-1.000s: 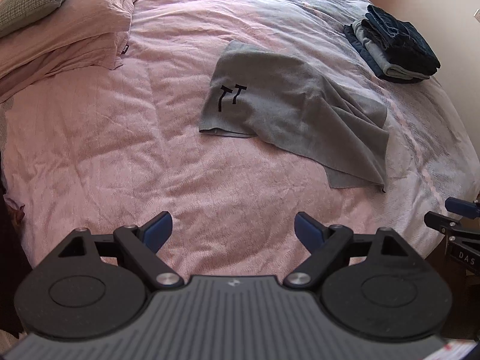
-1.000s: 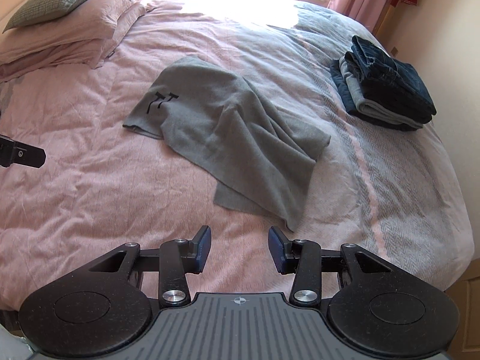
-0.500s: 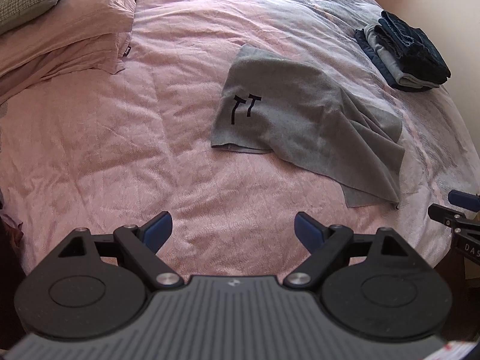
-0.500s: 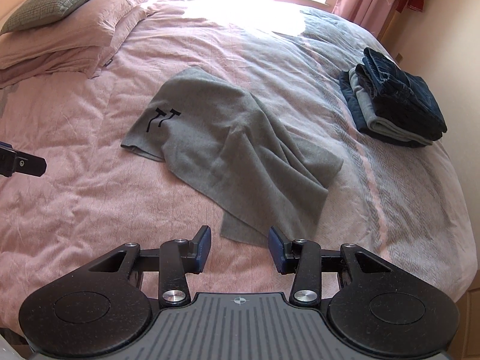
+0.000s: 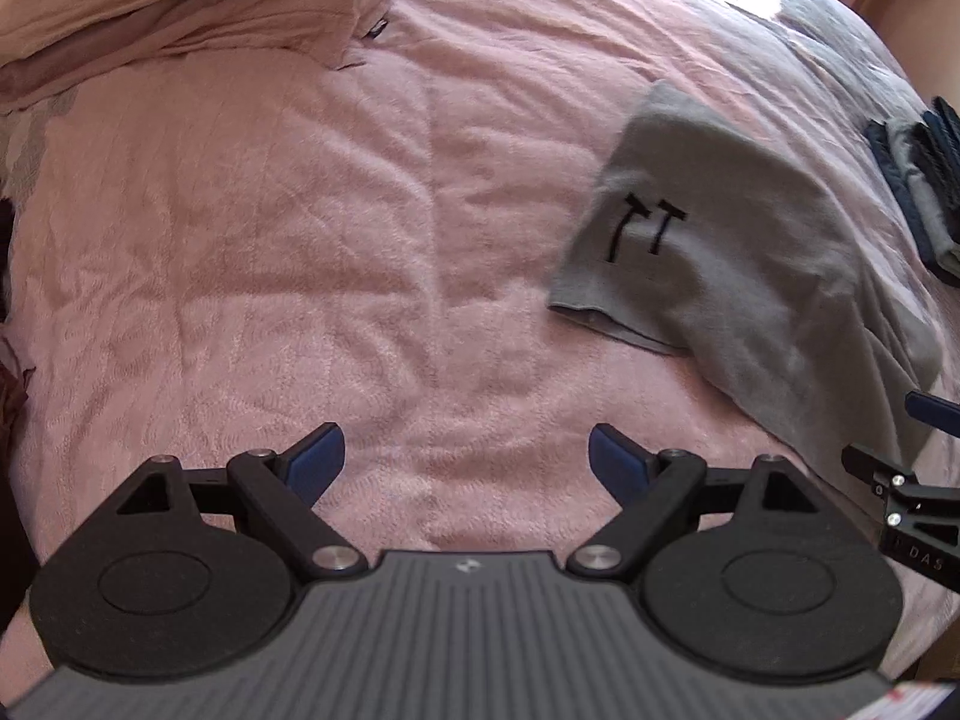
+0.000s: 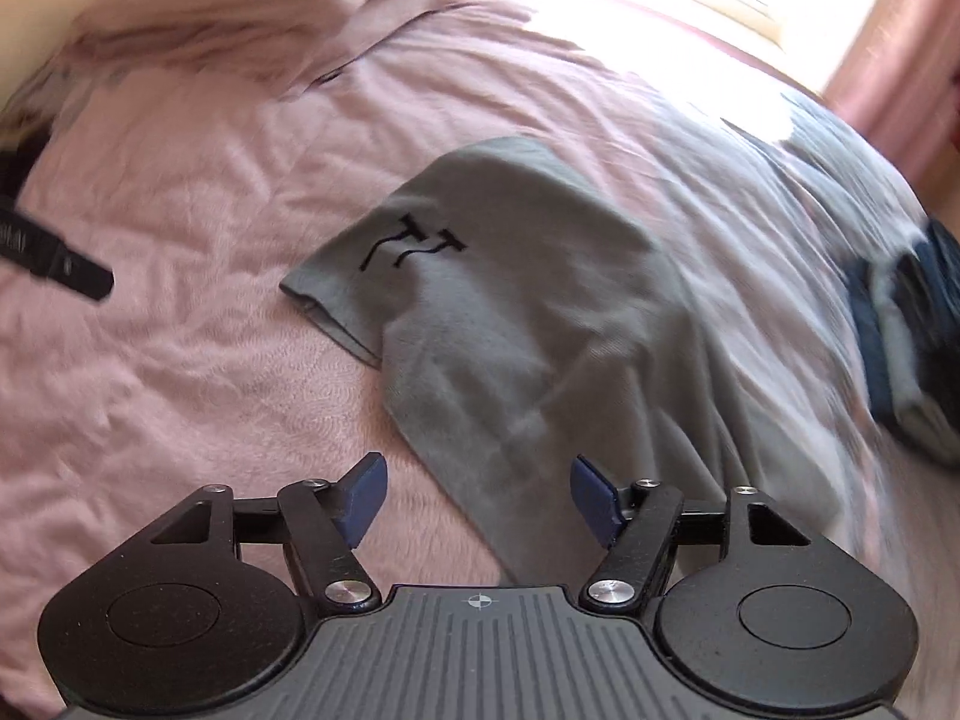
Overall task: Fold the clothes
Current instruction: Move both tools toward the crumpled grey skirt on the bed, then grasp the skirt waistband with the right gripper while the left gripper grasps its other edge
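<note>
A grey garment [image 6: 540, 300] with a black "77" print lies crumpled on the pink bedspread [image 6: 180, 390]. In the left wrist view the grey garment [image 5: 732, 264] sits to the right. My right gripper [image 6: 477, 495] hovers over the garment's near corner, its jaws opening, with cloth seen between the pads but not pressed. Over bare bedspread [image 5: 300, 240], left of the garment, my left gripper [image 5: 465, 462] stands wide open and holds nothing. The right gripper [image 5: 918, 438] pokes into the left wrist view at the right edge.
A stack of folded dark blue and grey clothes [image 6: 912, 348] rests at the right side of the bed; the same stack [image 5: 924, 186] shows at the right edge. Pink pillows [image 5: 180, 6] lie at the far left.
Both grippers have dropped closer to the bed. The right gripper's jaws have widened and now sit over the garment's near corner. The left gripper shifted left, so the garment appears further right.
</note>
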